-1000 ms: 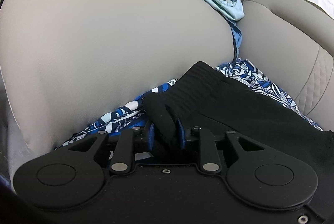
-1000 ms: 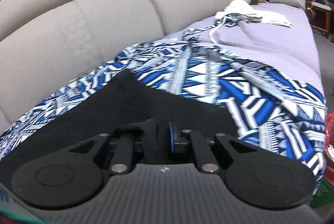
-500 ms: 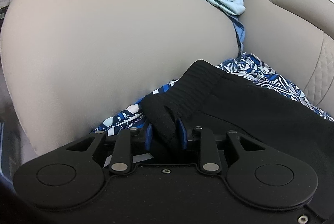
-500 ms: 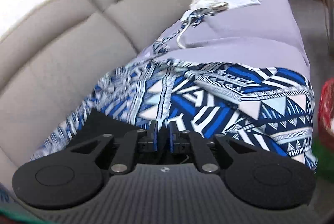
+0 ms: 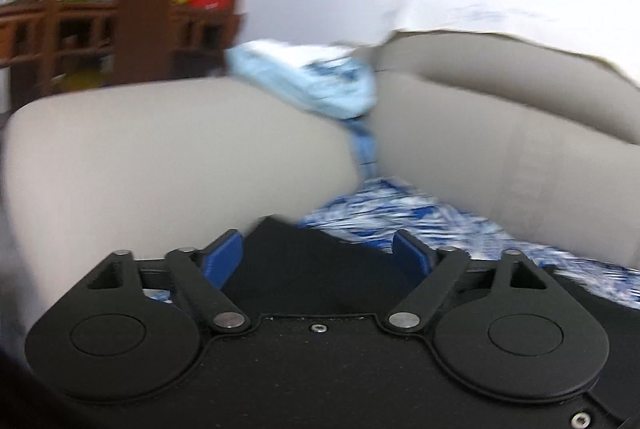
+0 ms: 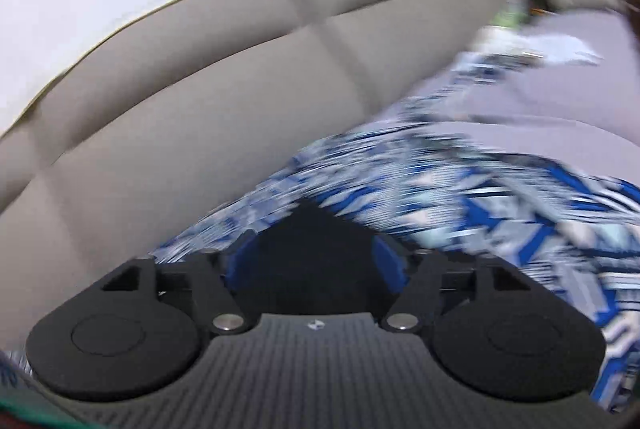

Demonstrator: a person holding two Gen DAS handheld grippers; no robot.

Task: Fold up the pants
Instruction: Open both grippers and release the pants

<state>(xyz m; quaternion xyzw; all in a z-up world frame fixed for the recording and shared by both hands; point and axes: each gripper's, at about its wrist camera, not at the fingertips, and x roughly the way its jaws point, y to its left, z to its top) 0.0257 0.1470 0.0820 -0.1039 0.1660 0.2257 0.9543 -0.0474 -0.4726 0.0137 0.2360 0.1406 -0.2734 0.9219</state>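
The black pants point(image 5: 320, 277) lie on a blue-and-white patterned cloth point(image 5: 400, 213) on the sofa seat. In the left wrist view my left gripper point(image 5: 316, 243) hangs over the pants' corner by the armrest. Its jaws are opening, and its blue pads point(image 5: 224, 255) stand wide apart, clear of the fabric. In the right wrist view another corner of the black pants point(image 6: 316, 269) shows between the fingers of my right gripper point(image 6: 314, 253). Its jaws are opening too, and nothing is pinched. Both views are blurred.
A beige armrest point(image 5: 160, 157) rises at the left, with light blue clothes point(image 5: 312, 85) heaped on it beside the backrest point(image 5: 500, 141). Wooden shelves point(image 5: 100, 29) stand behind. In the right wrist view the patterned cloth point(image 6: 480, 197) spreads over the lilac seat point(image 6: 560, 85), white things point(image 6: 520, 45) beyond.
Both grippers were shut on the black pants' edge and have let go, their jaws now wide. The left gripper has lifted and drawn back. The right gripper's view has tilted up.
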